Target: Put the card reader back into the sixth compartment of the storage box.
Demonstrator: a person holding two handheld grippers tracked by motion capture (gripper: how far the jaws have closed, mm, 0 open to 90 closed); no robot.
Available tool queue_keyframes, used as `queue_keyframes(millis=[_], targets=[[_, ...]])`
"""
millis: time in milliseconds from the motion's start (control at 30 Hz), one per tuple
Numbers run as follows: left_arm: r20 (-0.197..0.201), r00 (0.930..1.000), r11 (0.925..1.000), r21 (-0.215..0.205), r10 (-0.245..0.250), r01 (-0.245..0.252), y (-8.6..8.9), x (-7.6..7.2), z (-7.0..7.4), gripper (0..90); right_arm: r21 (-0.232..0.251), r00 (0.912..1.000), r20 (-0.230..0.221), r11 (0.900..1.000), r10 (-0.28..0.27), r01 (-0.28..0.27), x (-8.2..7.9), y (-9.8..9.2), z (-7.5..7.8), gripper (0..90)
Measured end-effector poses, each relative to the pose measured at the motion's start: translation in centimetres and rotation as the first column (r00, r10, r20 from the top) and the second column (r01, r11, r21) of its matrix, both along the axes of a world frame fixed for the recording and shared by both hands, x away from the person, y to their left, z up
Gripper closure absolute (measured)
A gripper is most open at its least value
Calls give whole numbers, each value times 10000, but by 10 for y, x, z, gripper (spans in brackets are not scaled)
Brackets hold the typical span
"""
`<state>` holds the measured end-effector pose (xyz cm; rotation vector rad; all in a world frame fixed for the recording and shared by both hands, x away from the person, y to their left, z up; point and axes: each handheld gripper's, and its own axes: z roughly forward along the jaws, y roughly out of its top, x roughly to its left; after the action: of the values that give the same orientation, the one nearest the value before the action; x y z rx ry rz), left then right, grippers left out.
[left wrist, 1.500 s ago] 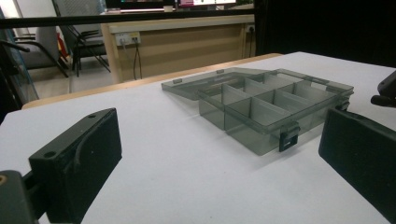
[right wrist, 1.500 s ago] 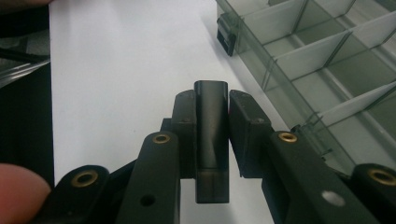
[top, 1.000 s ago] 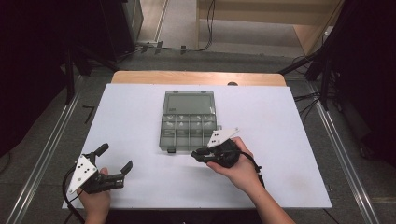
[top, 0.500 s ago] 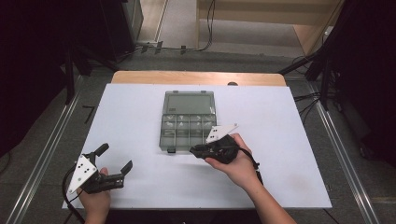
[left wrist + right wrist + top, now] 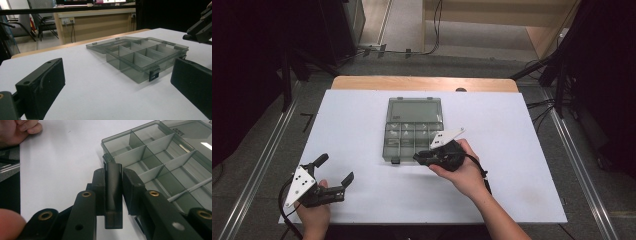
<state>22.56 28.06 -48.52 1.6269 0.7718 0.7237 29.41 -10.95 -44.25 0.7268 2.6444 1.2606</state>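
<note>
R gripper point(image 5: 113, 187) clamps dark block point(image 5: 113, 195); L gripper point(image 5: 117, 87) wide open.

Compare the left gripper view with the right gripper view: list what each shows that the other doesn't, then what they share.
Left gripper view alone: its jaws wide apart with nothing between them, the box's flat-open lid, a front latch, and a wooden counter beyond the table.

Right gripper view alone: its jaws shut on a small dark block, and a curled hand at the table's edge.

Shared: the open, empty divided box on the white table.
</note>
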Motion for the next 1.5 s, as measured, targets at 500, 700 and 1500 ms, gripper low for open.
queue_keyframes(millis=[500,700,1500], targets=[[-7,10000,10000,-10,-16,16,0,0,0,0,12,10000,57,10000,-57,57,9,8,7,711],[-18,10000,10000,-30,-13,13,0,0,0,0,13,9999,97,9999,-104,104,12,10,9,711],[-19,10000,10000,-79,-42,41,1,1,0,0,-99,9979,113,9979,-637,638,31,30,8,711]])
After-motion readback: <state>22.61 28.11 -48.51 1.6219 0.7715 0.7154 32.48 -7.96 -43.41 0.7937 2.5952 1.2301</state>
